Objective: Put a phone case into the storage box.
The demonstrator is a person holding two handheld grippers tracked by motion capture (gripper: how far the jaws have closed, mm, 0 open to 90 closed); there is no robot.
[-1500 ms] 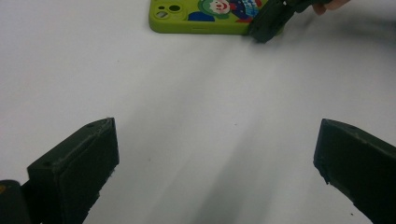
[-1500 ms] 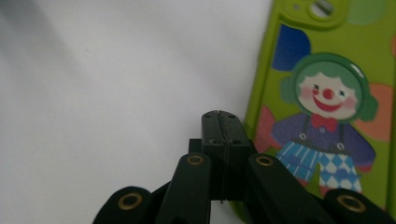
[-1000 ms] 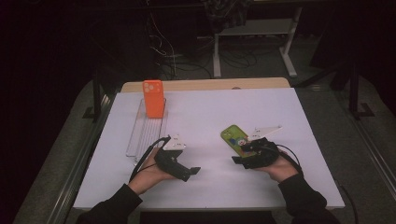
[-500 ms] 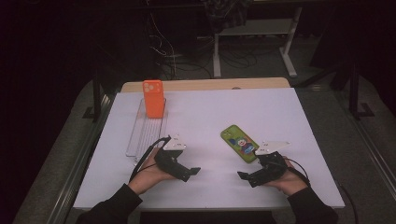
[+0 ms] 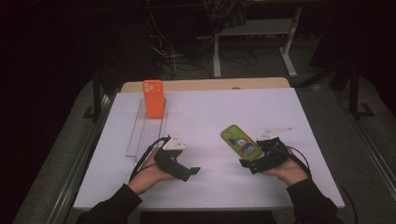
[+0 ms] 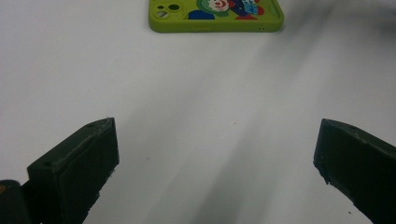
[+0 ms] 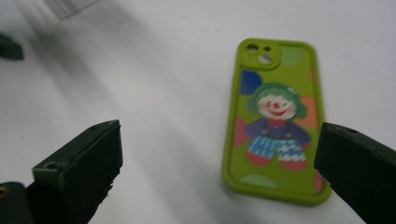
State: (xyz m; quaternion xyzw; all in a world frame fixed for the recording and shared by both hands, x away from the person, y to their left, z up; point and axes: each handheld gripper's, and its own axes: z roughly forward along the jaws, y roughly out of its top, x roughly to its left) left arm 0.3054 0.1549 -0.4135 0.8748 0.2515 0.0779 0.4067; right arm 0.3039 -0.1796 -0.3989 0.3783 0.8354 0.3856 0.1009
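Lime-green rectangular phone case (image 5: 241, 142) of smooth, rubbery-looking material, rounded corners, raised rim, camera cut-out at one end, printed with a clown figure in green hair, blue top and checked trousers; lying flat, printed side up, on the white tabletop (image 5: 210, 116), right of centre, just beside the right gripper (image 5: 250, 163) and not touched by it

Right gripper: black hard plastic, grey three-cornered plate on top, trailing cable; jaws spread wide, holding nothing, with the case lying ahead, partly between them, in the right gripper view (image 7: 275, 121)

Left gripper (image 5: 189, 171): same black plastic build with blocky square-edged jaws, resting low over the table left of centre; jaws wide apart and empty, facing the case's long edge (image 6: 215, 16) well beyond the tips

Orange glossy phone case (image 5: 153, 98), upright rectangle with rounded corners, standing at the far end of a clear ribbed plastic tray (image 5: 145, 135) near the table's left edge

Tabletop: matte white sheet, flat and unmarked, over a pale wooden board (image 5: 205, 85) showing along the far edge

Room: dark, with grey floor, tangled cables and a light metal stand (image 5: 252, 37) behind the table
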